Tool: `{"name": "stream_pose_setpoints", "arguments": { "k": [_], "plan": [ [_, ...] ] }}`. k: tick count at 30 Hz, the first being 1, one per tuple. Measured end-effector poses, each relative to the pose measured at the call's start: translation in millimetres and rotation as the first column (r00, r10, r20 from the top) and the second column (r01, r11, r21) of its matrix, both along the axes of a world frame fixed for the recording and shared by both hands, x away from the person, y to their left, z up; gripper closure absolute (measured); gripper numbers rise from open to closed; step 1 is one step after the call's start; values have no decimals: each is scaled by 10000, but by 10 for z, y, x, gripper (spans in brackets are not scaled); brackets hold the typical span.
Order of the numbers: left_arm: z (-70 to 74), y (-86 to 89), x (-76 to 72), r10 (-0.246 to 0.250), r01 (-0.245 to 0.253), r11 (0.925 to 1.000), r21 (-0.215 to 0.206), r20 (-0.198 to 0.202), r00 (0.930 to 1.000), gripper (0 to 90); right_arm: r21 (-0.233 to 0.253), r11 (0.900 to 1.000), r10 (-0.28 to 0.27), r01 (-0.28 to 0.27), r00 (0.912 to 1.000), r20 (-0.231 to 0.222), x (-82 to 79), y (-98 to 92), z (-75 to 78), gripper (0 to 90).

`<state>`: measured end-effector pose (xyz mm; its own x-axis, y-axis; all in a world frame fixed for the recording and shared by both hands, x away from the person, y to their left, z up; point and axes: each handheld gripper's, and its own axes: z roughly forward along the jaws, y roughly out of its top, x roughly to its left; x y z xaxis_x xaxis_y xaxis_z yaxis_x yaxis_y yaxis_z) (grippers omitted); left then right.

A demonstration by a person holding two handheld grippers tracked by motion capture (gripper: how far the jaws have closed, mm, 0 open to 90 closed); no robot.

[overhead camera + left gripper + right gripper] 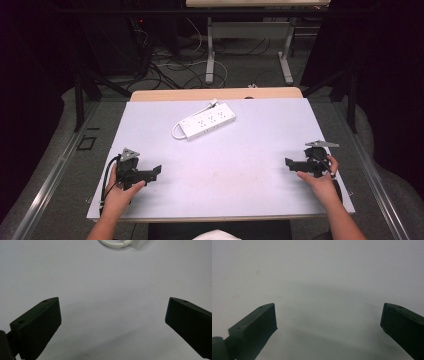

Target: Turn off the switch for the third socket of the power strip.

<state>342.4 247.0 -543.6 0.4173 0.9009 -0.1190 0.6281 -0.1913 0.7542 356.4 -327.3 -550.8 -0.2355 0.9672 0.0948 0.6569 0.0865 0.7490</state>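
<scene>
The white power strip (208, 120) lies flat toward the far middle of the pale surface (240, 170), set at a slant, with its white cord (178, 131) looped at the near-left end and a plug tip at the far end. Its corner and the cord loop also show at the top of the left gripper view (117, 243). Both tools rest near the front edge, well apart from the strip: the left tool (152, 172) and the right tool (290, 163) each point inward, jaws spread wide and holding nothing. The likely step is the reach. To do it well, bring 1 tool across the strip's narrow width, keep clear of the cord loop, and steady the other end with the 2nd tool
</scene>
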Motion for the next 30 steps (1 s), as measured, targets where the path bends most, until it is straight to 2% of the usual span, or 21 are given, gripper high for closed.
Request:
{"name": "stream_pose_setpoints", "arguments": {
  "k": [2, 5, 11, 15, 18, 21, 25, 30],
  "plan": [
    [15, -2, -17, -9, 10, 10000, -72, 90, 10000, 4, 49, 9999, -106, 106, 9999, -6, -61, 29, 50, 0],
    [27, -15, -32, -36, 39, 9999, -94, 243, 9997, 4, 22, 9997, -253, 253, 9991, 355, -93, 56, 114, 0],
    [44, -27, -43, 5, -2, 10000, -96, 346, 9994, 9, 36, 10000, -9, 6, 9977, 679, -108, 94, 166, 0],
    [37, -26, -45, 201, -199, 9998, -97, 247, 9995, 13, 95, 9998, 151, -158, 9976, 678, -118, 126, 218, 0],
    [40, -15, -43, 290, -289, 9996, -54, 192, 9994, 19, -66, 9995, 301, -297, 9971, 696, -125, 175, 238, 0],
    [48, 2, -38, 357, -357, 9994, 51, -30, 9994, 26, -213, 9985, 521, -508, 9964, 668, -117, 221, 239, 0],
    [43, 22, -33, 645, -645, 9979, 2, -87, 9979, 29, -141, 9981, 609, -603, 9972, 439, -96, 259, 238, 0],
    [46, 45, -35, 711, -711, 9975, -20, -238, 9972, 30, -233, 9951, 970, -964, 9949, 268, -62, 348, 229, 0]
  ]
}}
